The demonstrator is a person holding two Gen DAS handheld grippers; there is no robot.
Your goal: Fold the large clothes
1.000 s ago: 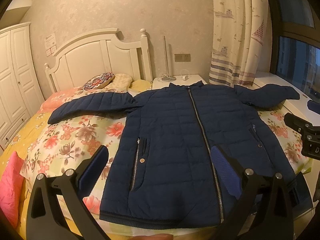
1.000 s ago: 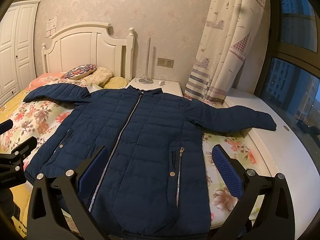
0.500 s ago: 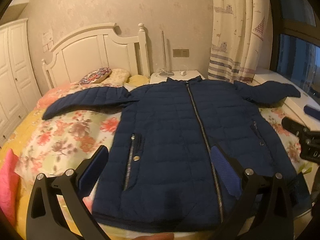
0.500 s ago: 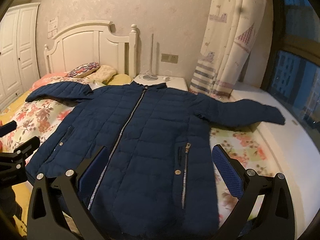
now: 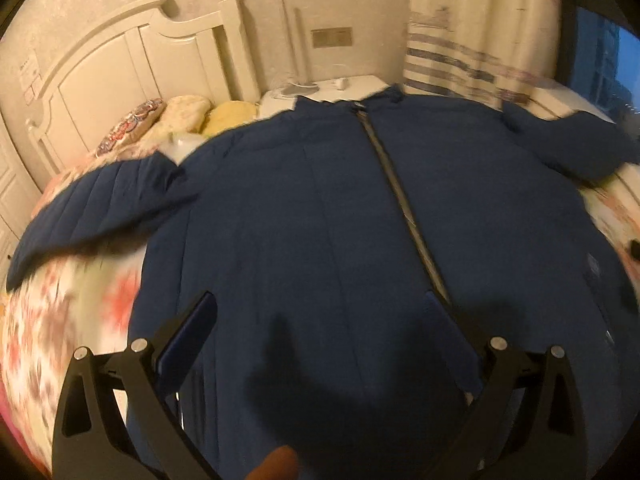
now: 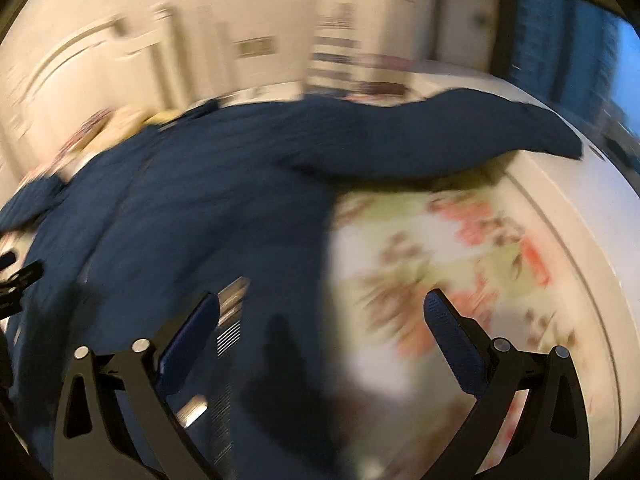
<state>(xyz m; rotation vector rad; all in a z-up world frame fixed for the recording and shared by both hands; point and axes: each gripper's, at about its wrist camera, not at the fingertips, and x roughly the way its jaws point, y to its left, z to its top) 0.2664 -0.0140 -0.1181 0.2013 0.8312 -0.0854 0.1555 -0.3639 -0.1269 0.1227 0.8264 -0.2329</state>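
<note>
1 navy jacket flat on bed, 2 sleeves out; left gripper released above jacket, right gripper closing, nothing held, over jacket's edge.

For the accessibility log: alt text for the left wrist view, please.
A navy zipped jacket lies spread flat on a floral bedspread, sleeves out to both sides. The open left gripper hangs over its lower front, holding nothing.

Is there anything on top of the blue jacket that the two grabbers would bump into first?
Nothing visible. The blue jacket lies spread flat on the flowery bedspread with its front bare. The left gripper and right gripper hang over its lower part; the right jaws are closing, gripping nothing.
</note>
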